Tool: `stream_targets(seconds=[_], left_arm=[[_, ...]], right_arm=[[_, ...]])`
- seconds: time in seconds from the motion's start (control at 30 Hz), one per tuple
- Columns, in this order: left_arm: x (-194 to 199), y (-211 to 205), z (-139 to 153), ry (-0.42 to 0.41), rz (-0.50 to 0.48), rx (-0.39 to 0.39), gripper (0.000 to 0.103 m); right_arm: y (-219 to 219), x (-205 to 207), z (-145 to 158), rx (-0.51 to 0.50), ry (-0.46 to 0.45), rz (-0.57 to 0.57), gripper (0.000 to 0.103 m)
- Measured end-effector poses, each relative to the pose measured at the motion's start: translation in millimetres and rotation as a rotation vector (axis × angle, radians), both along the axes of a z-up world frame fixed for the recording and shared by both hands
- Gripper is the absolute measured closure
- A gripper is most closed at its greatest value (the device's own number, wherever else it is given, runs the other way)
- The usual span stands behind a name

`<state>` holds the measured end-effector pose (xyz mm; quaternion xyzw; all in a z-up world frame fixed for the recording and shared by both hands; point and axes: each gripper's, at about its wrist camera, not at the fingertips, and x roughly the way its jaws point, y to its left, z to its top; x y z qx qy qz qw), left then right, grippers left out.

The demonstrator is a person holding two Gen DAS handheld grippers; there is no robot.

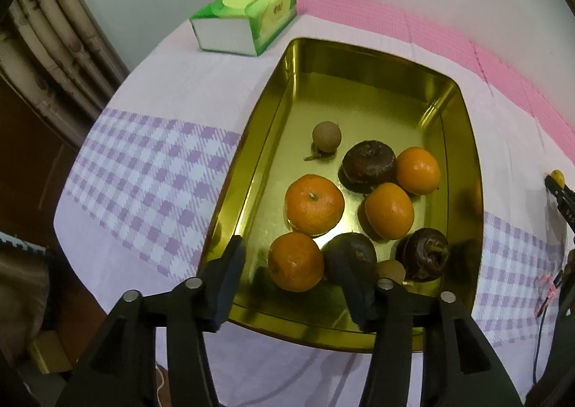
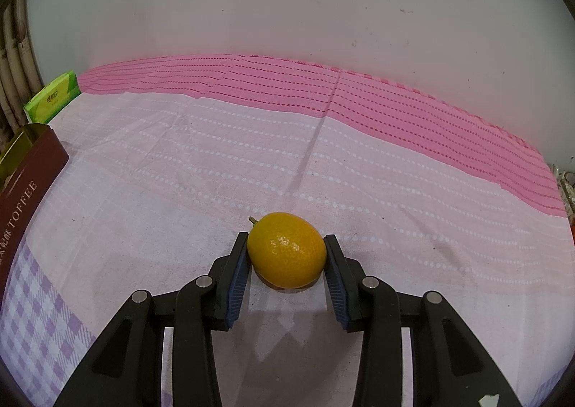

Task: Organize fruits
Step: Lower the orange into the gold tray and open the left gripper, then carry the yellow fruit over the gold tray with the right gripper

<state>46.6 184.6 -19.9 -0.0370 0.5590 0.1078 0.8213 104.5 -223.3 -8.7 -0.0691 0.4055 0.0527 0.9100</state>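
Kumquat (image 2: 287,254) sits pinched between the pads of my right hand-held gripper (image 2: 287,259), low over the pink tabletop (image 2: 215,162). My left hand-held gripper (image 1: 298,285) hangs spread over the gold tin (image 1: 463,141), an orange (image 1: 295,260) between its fingers; a tissue pack (image 1: 248,17) lies at eleven o'clock.

Pale wall (image 2: 287,4) behind a pink-and-lilac tablecloth (image 2: 215,155); curtain (image 1: 54,47) at left.

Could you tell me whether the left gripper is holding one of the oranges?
No, the left gripper hangs open above the gold tray, its fingers clear of the nearest orange.
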Motion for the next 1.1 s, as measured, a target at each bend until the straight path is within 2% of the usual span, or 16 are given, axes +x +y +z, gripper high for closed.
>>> stream_targets(seconds=[0.2, 0.37, 0.53, 0.7, 1.0, 1.1], left_arm=[[-5, -2, 17, -0.069, 0.004, 0.023, 0.045], [-10, -2, 30, -0.116, 0.004, 0.04, 0.037], [-13, -1, 34, -0.134, 0.001, 0.049, 0.035], [-16, 0, 39, -0.157, 0.003, 0.068, 0.024], [-21, 2, 42, -0.17, 0.017, 0.079, 0.023], [-24, 6, 42, -0.173, 0.03, 0.066, 0.019]], right_arm=[[-3, 1, 0, 0.015, 0.004, 0.001, 0.066], [-4, -2, 0, 0.019, 0.004, -0.001, 0.066], [-4, -2, 0, 0.017, 0.003, -0.005, 0.066], [-2, 0, 0, 0.019, 0.007, -0.02, 0.066], [6, 4, 0, -0.028, 0.015, -0.065, 0.066], [7, 3, 1, -0.033, 0.014, -0.07, 0.066]])
